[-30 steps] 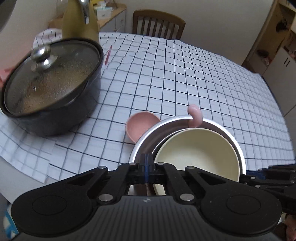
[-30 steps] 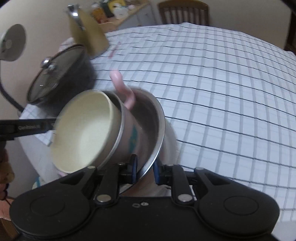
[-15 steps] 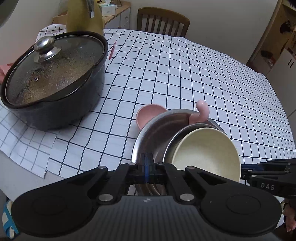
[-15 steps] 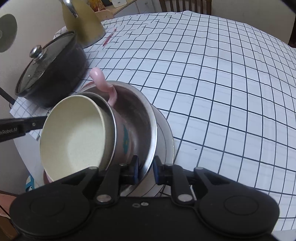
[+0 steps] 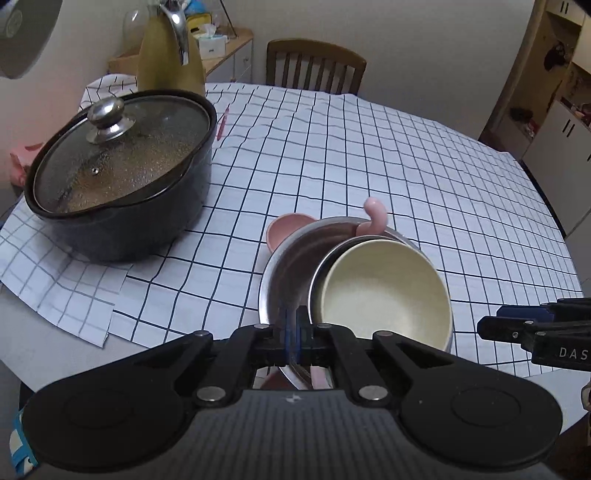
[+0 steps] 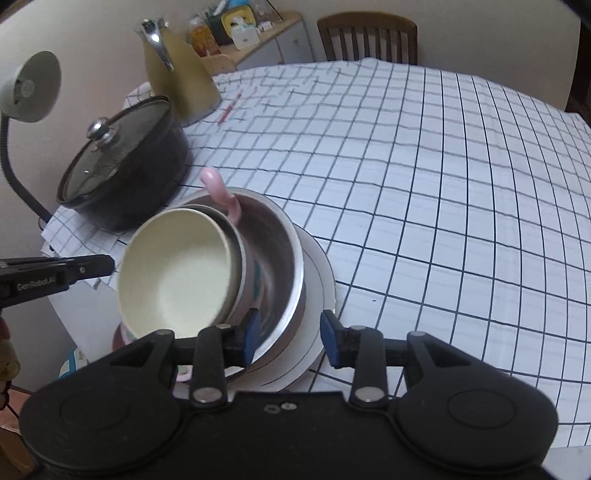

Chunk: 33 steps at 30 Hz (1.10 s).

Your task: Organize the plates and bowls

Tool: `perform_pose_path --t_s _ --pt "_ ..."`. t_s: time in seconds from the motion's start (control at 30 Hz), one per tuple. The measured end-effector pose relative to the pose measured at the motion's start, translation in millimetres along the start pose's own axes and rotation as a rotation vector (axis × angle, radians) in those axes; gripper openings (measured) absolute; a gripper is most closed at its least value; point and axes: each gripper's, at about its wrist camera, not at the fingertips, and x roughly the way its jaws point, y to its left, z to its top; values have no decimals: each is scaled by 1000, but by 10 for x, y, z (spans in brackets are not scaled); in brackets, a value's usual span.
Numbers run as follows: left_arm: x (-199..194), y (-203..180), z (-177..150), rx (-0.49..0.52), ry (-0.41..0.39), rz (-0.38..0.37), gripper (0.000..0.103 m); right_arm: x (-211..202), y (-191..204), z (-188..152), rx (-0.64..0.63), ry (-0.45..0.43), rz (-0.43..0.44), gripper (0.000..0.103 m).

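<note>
Right gripper [image 6: 288, 336] jaws opening – a second ago nearly closed on steel bowl [image 6: 280, 251] rim, now pads clear of it. Left gripper [image 5: 293, 332] clamped on same rim. Cream bowl [image 6: 177, 280] nested inside, stack on plate [image 6: 321, 273], lower centre. Black pot [image 6: 125, 177] close upper left; checked cloth [image 6: 443, 184] open to right. Both grippers angled downward.

From my left camera, the pink bowl [image 5: 286, 229] sits mostly hidden behind the steel bowl [image 5: 291, 266]. The right claw [image 5: 517, 326] is cut off at the frame edge. The plate [image 6: 321, 295] shows only a crescent under the stack. I can't read the shelf clutter [image 6: 236, 26].
</note>
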Motion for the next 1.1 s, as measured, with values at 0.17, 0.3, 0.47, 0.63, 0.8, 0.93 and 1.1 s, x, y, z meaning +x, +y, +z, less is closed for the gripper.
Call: perform_pose_path --t_s 0.17,0.3,0.47,0.63,0.8,0.93,1.1 --pt "-213 -77 -81 22 -38 -12 5 -279 138 -115 -25 -69 21 45" --pt "-376 -130 -160 29 -67 -25 5 -482 266 -217 -61 -134 22 58" --pt "-548 -198 -280 56 -106 -33 5 -676 351 -350 -83 -202 21 65" --pt "-705 -250 -428 66 -143 -42 37 -864 360 -487 -100 -267 15 80" --pt "-841 -256 -557 51 -205 -57 83 -1008 356 -591 -101 -325 15 88" --pt "-880 -272 -623 55 -209 -54 85 -1089 346 -649 -96 -383 7 103" --pt "-945 -295 -676 55 -223 -71 89 -1128 338 -701 -74 -395 8 103"
